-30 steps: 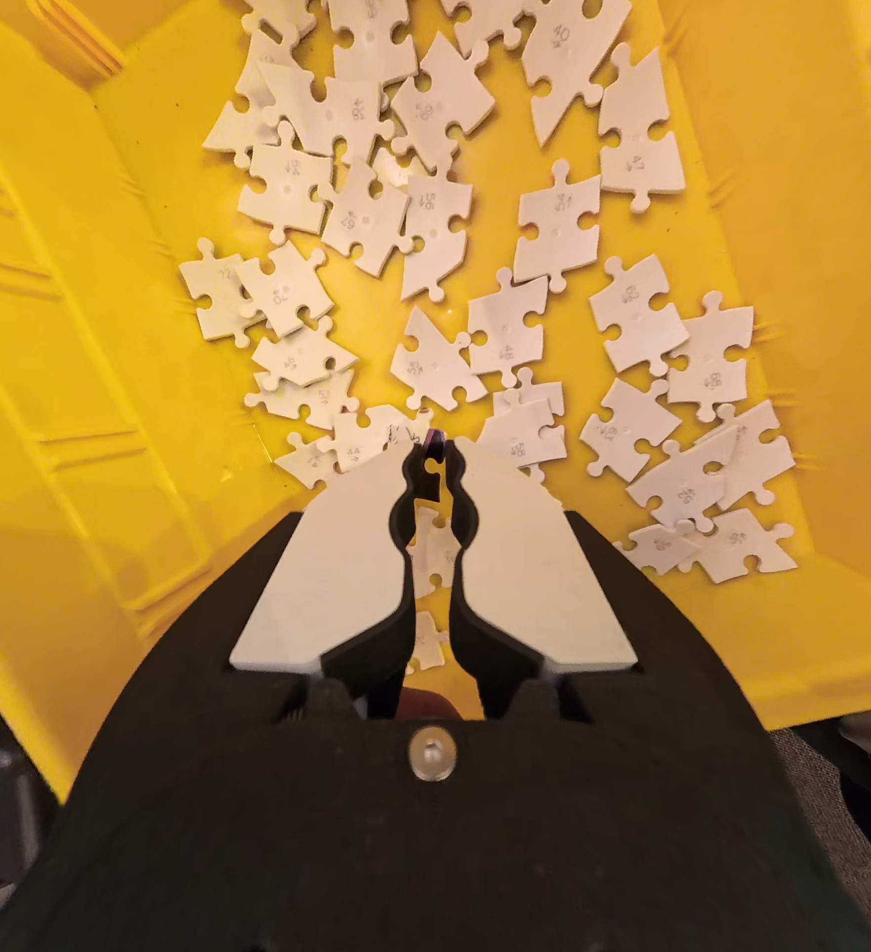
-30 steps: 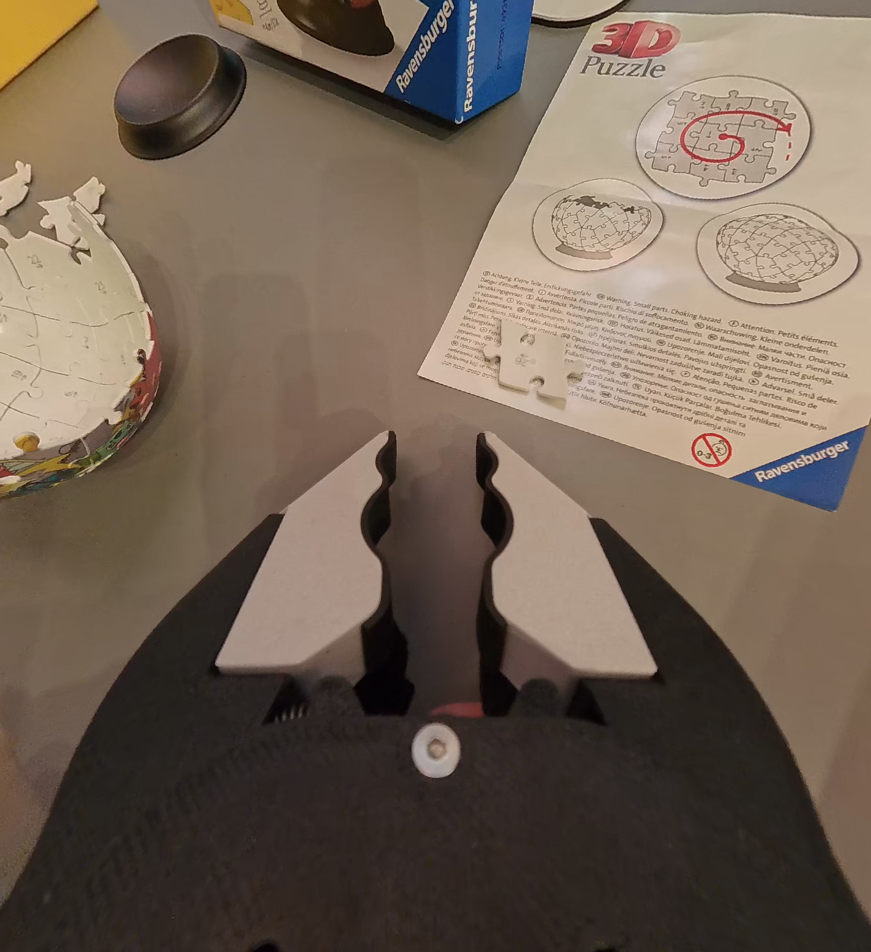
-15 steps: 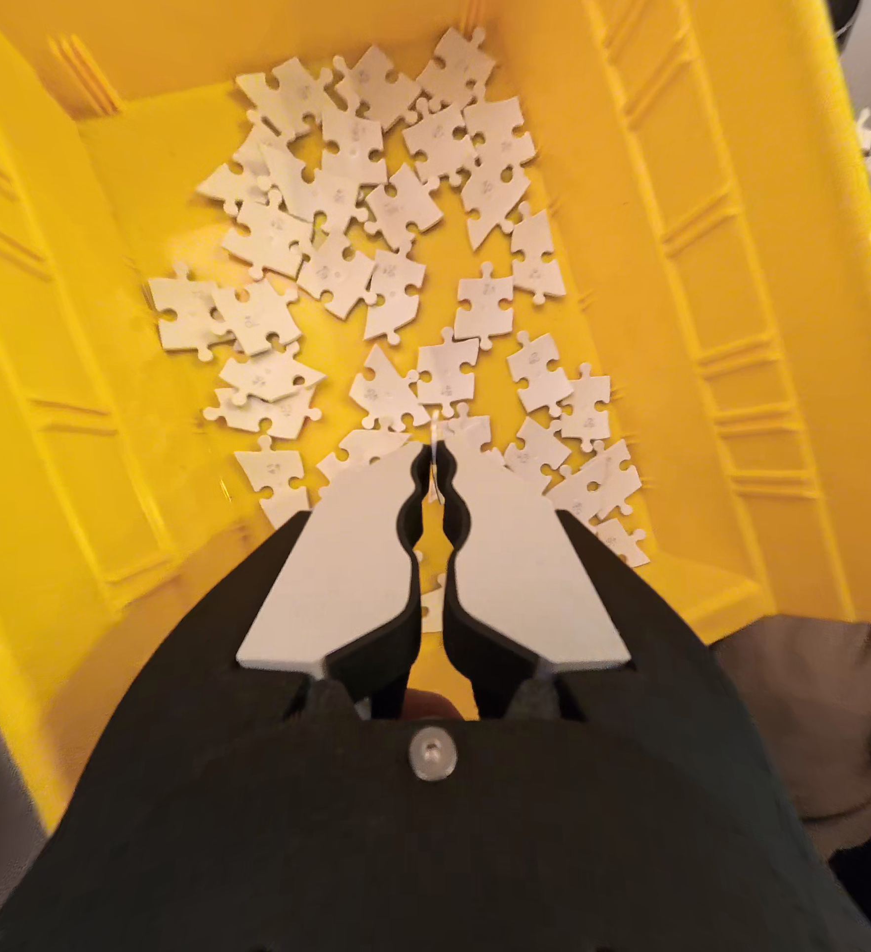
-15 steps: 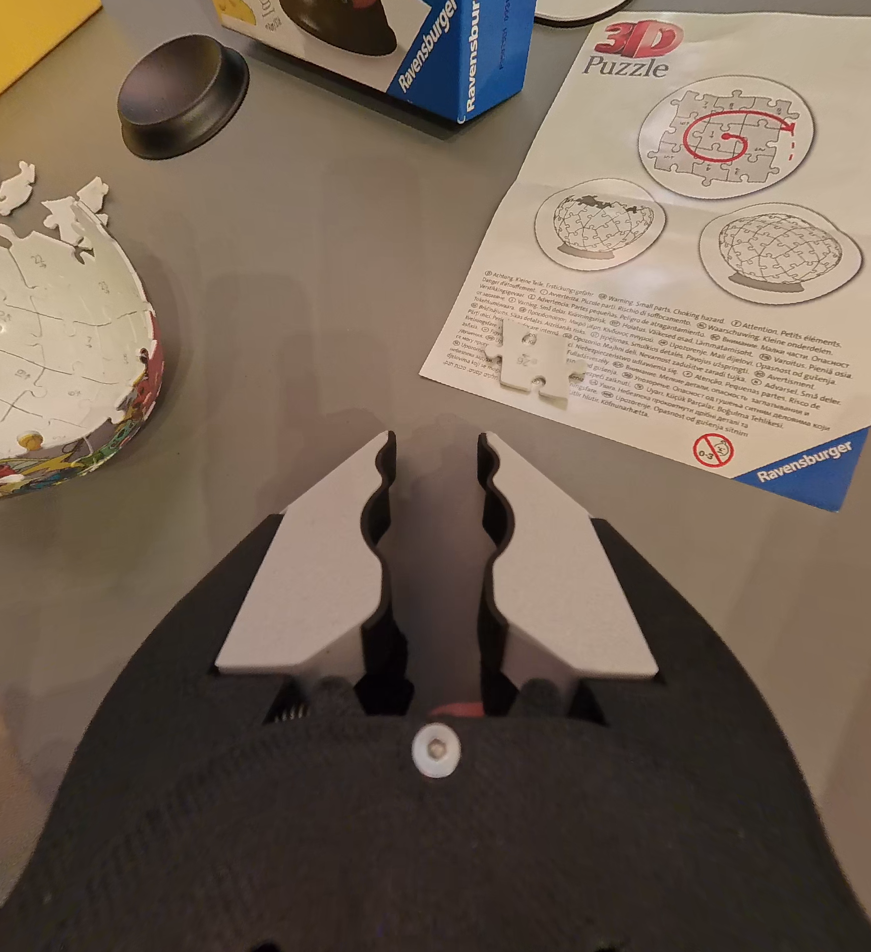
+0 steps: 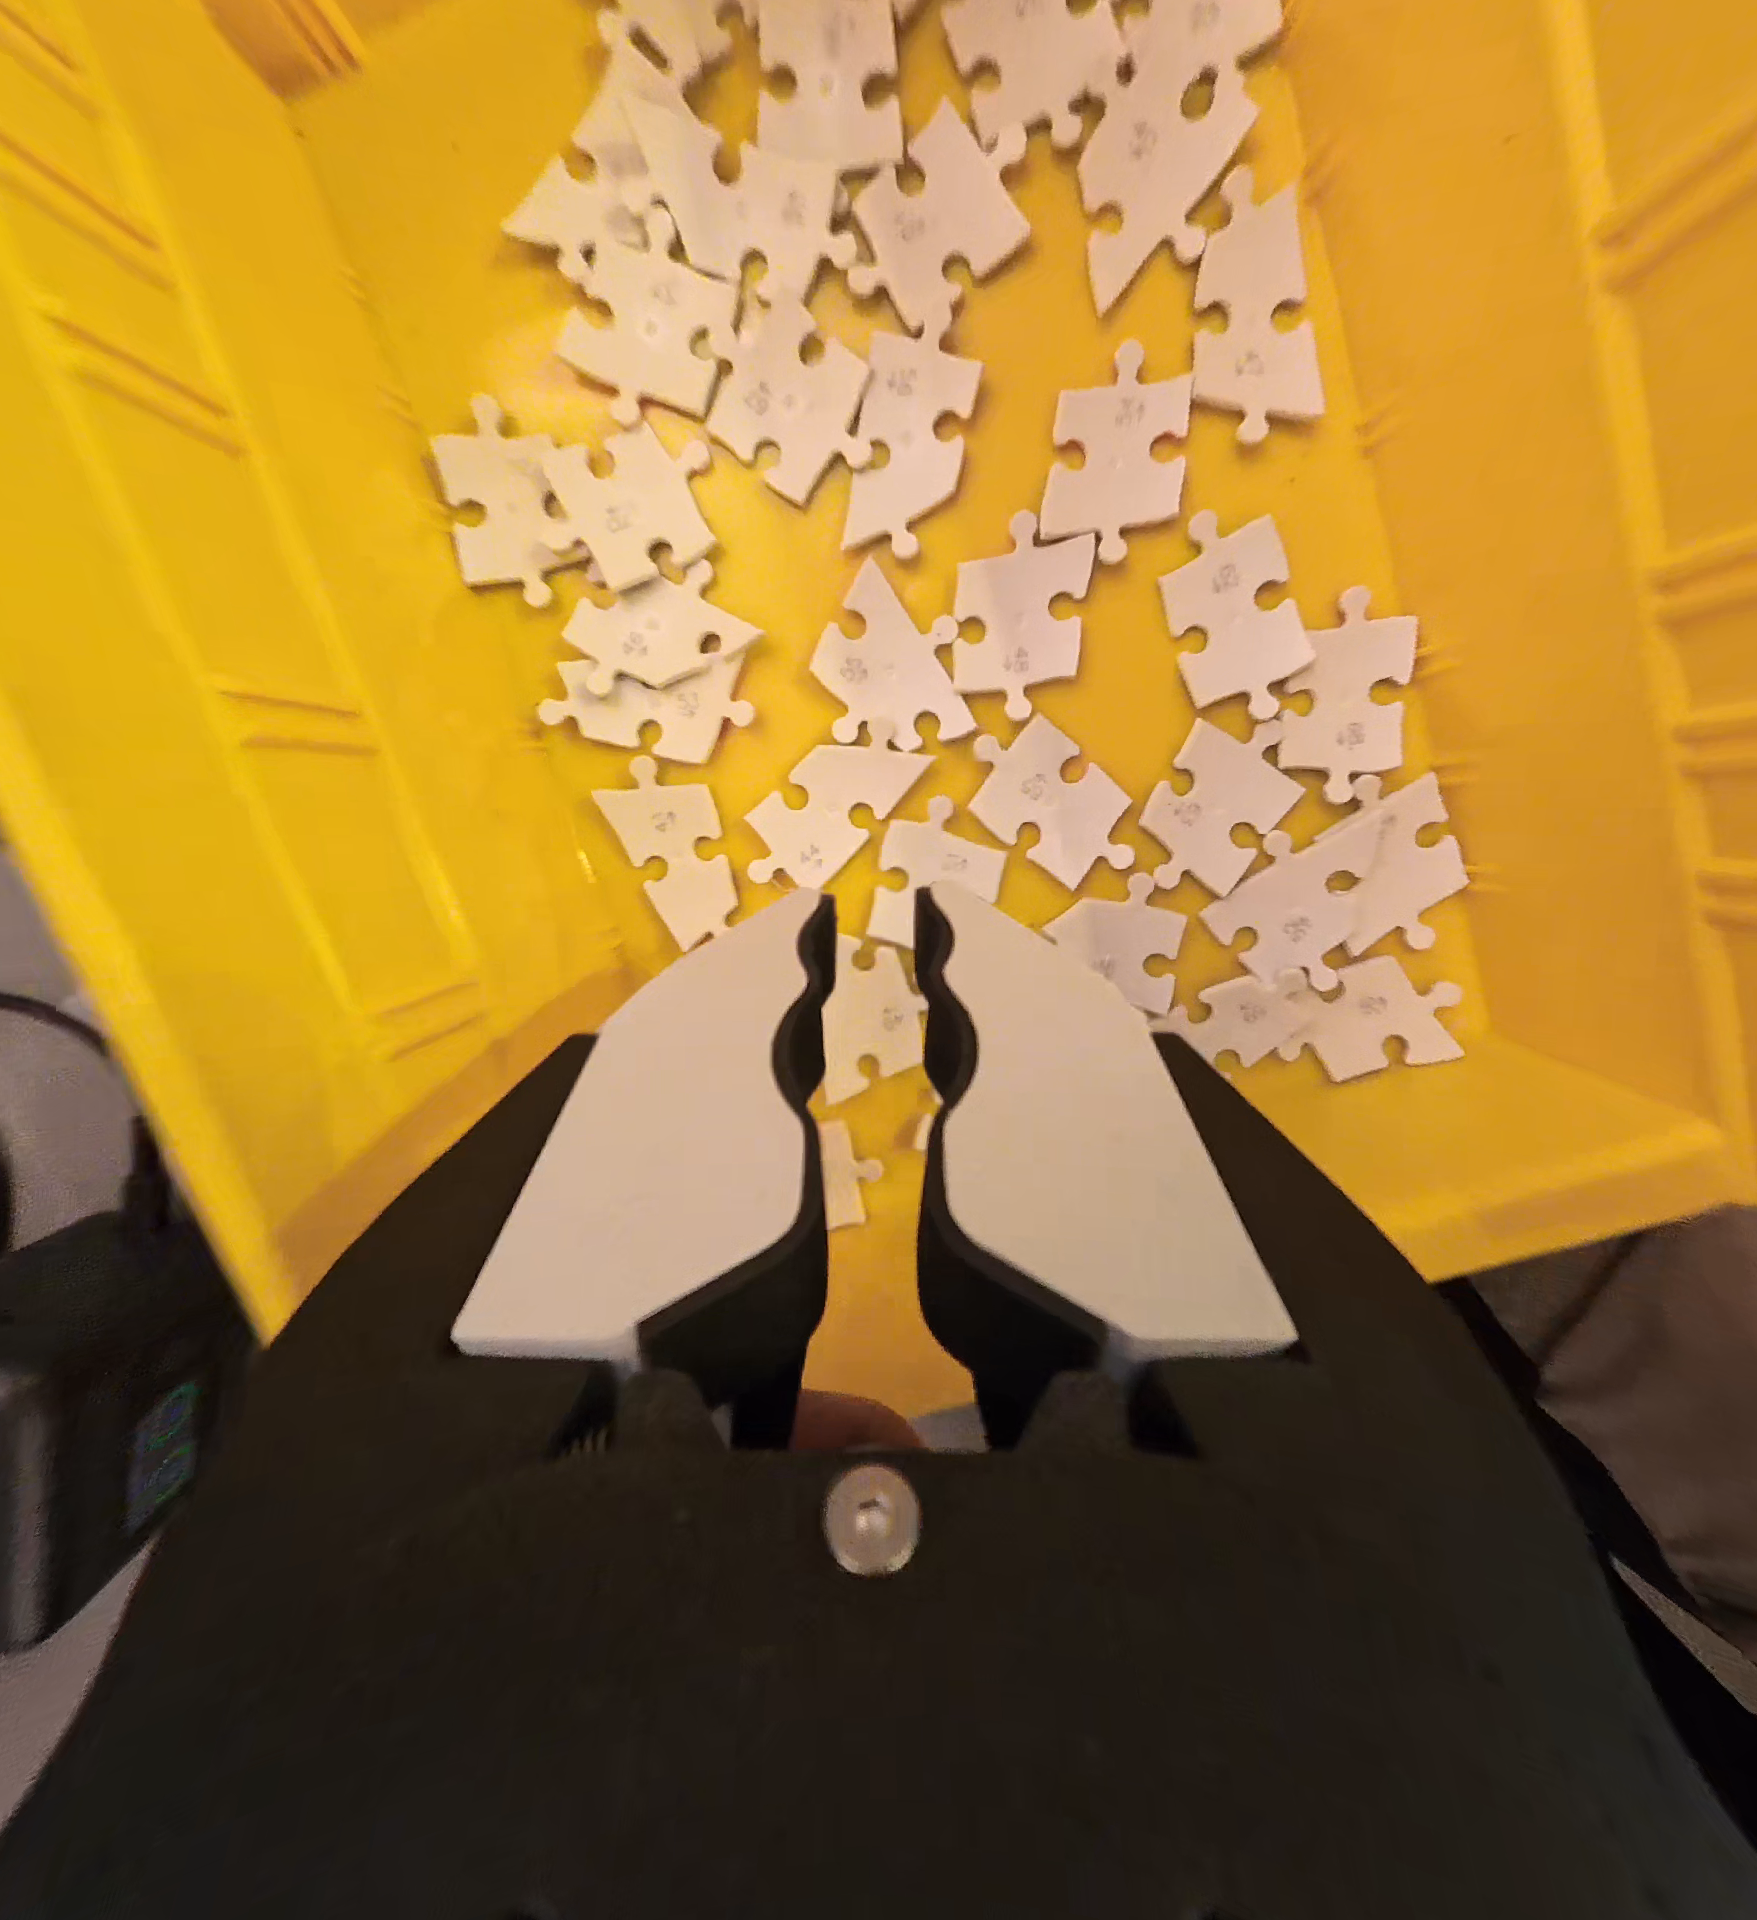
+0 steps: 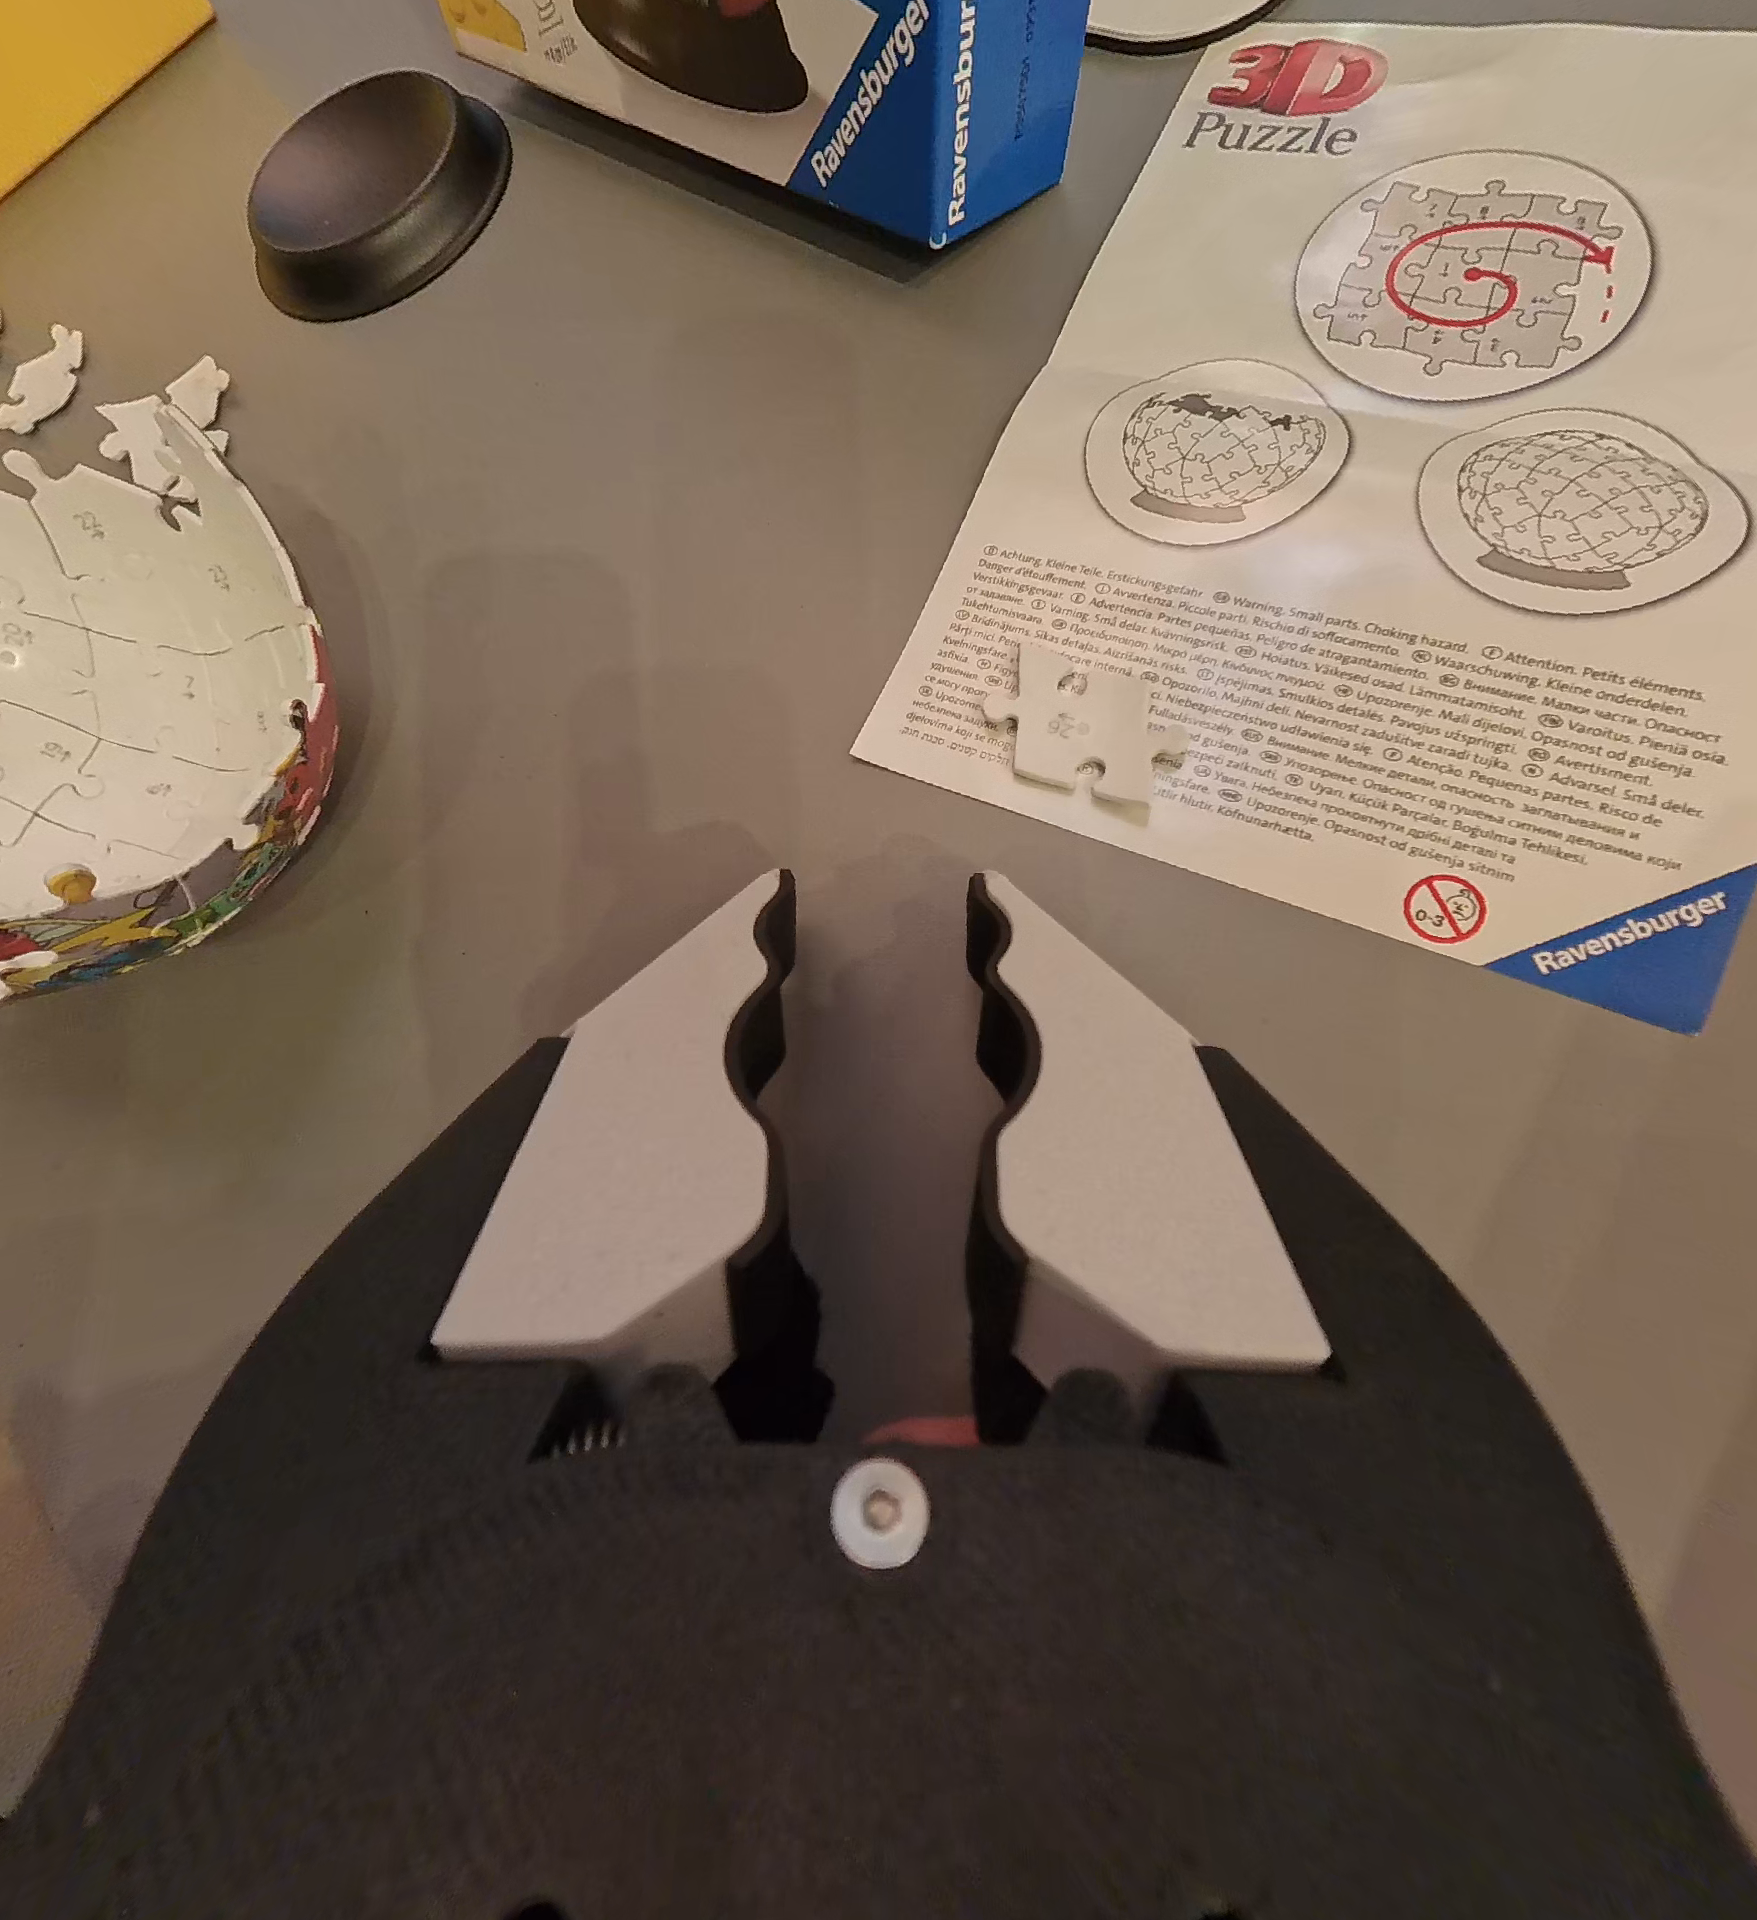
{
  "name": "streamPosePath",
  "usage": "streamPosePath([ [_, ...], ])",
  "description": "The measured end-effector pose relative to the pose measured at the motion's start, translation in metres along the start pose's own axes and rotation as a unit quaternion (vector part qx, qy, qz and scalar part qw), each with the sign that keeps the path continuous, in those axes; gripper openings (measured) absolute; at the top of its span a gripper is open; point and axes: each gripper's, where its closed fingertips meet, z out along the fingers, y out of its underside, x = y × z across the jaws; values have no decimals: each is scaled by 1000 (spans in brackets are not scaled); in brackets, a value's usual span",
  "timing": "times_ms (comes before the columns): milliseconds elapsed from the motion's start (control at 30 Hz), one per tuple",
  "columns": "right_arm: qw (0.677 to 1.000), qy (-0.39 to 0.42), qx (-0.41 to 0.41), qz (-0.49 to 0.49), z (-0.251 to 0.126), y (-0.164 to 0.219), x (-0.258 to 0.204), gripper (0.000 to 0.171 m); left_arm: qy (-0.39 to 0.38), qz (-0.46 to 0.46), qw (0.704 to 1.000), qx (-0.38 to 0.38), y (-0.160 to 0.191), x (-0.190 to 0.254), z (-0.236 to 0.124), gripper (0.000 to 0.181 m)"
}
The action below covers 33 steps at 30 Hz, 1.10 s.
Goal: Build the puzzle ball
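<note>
The half-built puzzle ball (image 6: 115,707) sits at the left on the grey table (image 6: 645,540), its white inner side showing and a coloured band along its near edge. The loose white puzzle pieces (image 5: 957,582) lie scattered on the floor of the yellow bin (image 5: 230,623). The left gripper (image 5: 874,904) hangs over them, jaws slightly apart with nothing between them. The right gripper (image 6: 879,883) hovers above the table, jaws spread and empty. One single piece (image 6: 1076,743) lies on the instruction sheet (image 6: 1425,468) just beyond it to the right. Farther off are a black stand (image 6: 375,197) and the blue box (image 6: 853,94).
</note>
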Motion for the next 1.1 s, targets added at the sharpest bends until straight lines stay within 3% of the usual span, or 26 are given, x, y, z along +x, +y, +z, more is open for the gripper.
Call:
streamPosePath([
  [433, 1000, 2, 0, 1, 0, 0, 1, 31, -79, 6, 994, 72, -2, -33, -64, 11],
  [1100, 1000, 6, 0, 6, 0, 0, 2, 29, -50, 60, 997, 10, 20, -19, -43, 10],
])
